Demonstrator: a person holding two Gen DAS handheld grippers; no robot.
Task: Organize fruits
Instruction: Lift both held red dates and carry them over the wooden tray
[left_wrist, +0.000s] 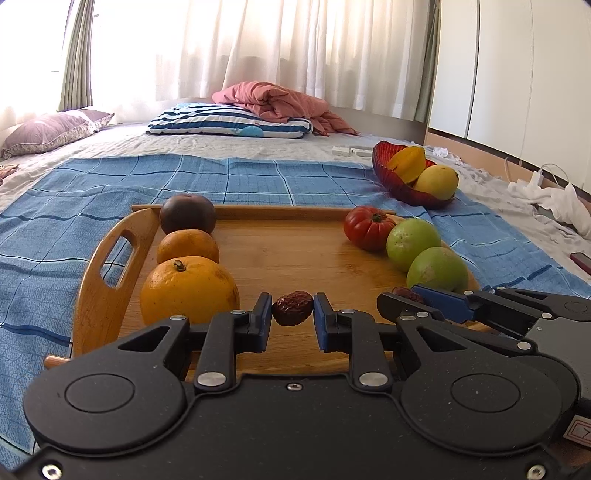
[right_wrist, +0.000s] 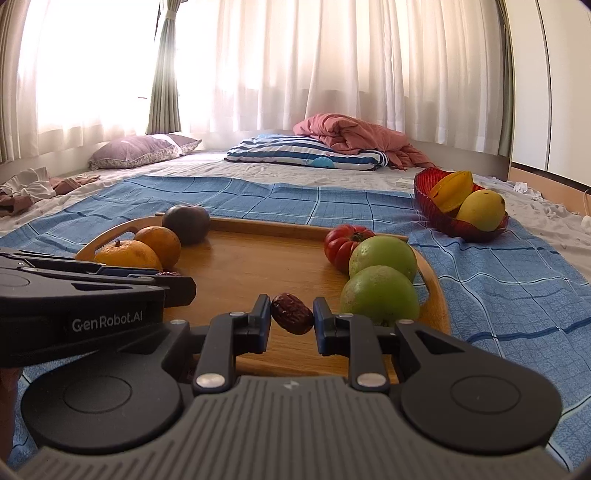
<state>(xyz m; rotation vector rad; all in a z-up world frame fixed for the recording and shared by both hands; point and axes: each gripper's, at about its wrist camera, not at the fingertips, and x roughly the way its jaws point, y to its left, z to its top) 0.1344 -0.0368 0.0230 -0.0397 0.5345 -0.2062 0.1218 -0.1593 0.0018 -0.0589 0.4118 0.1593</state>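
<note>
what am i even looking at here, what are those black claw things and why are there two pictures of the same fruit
These are two hand-held grabbing tools, one in each of a person's hands, each with a camera looking forward along its two fingers. That is why the scene shows twice: one picture is from the left tool, the other from the right.

The left gripper is shut on a wrinkled dried red date. The right gripper is shut on a second date.

Below them, a wooden tray sits on a blue checked cloth spread over a bed. Along the tray's left side lie two oranges and a dark round fruit; along the right, a red tomato and two green fruits. Off the tray, a red bowl holds a star fruit and a yellow fruit.
</note>
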